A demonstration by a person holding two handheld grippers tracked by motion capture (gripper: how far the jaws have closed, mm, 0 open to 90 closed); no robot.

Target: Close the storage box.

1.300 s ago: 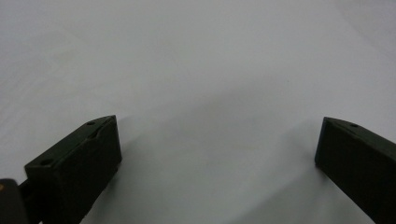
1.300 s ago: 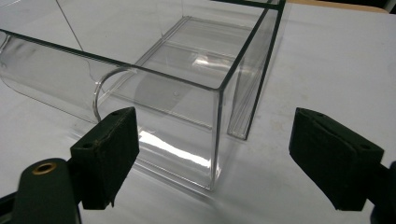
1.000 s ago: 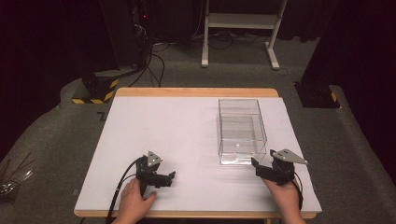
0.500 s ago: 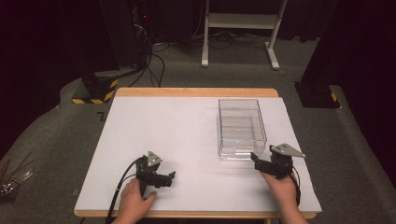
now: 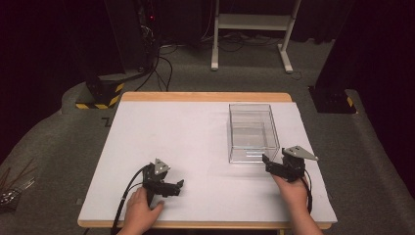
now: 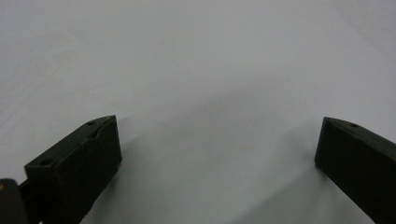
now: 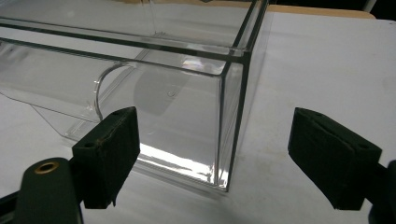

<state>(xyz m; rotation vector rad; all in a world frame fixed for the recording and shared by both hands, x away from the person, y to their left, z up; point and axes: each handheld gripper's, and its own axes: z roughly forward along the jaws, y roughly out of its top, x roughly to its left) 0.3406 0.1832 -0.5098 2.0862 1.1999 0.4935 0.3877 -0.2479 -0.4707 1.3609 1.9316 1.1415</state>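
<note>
An empty clear plastic box (image 5: 252, 131) stands on the right half of the white table (image 5: 195, 137). My right gripper (image 5: 267, 162) is held just in front of the box's near right corner, jaws pointing left, and it is open. In the right gripper view that corner of the box (image 7: 177, 93) sits between the spread jaws of the right gripper (image 7: 212, 119), and nothing is gripped. My left gripper (image 5: 179, 186) rests low near the front left of the table, open. In the left gripper view, bare white tabletop lies between the wide jaws of the left gripper (image 6: 219, 135).
The table has a wooden rim (image 5: 205, 96) at the back. Beyond it on the grey floor are cables (image 5: 161, 68), a white-legged stand (image 5: 249, 29) and a black-and-yellow striped base (image 5: 100, 93). Some metal pieces (image 5: 12, 188) lie on the floor at the left.
My right gripper has edged forward and slightly left, closer to the box's near corner. The left gripper has barely moved.
</note>
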